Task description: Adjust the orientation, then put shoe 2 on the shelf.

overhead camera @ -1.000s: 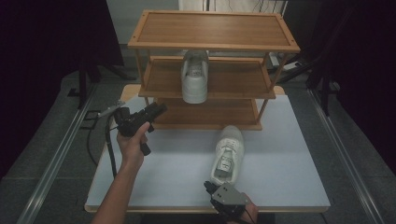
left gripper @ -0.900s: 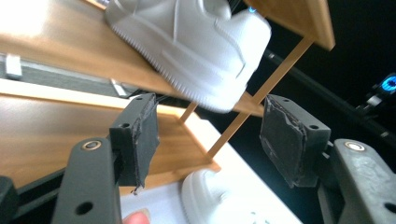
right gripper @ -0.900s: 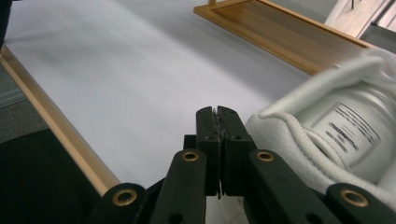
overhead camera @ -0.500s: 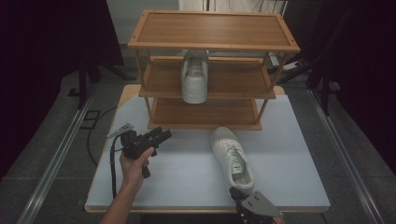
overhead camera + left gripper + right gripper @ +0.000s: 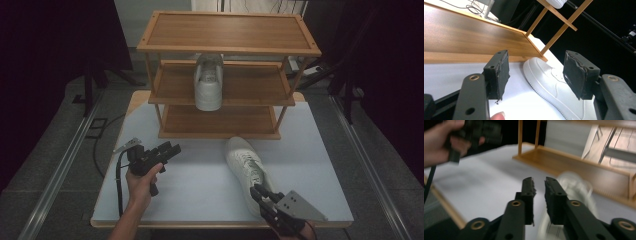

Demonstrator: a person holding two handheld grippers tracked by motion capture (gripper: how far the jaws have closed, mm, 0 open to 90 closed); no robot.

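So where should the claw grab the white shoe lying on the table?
Probably at the heel collar. The white shoe rests upright on its sole, toe toward the rack, heel toward the right claw. The open rim there is thin enough to pinch, so coming from the near table edge, over the heel, looks easiest.

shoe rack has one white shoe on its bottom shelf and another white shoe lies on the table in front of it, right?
Not quite. The shoe in the rack sits on the middle shelf, as the high view shows. The other shoe does lie on the table in front.
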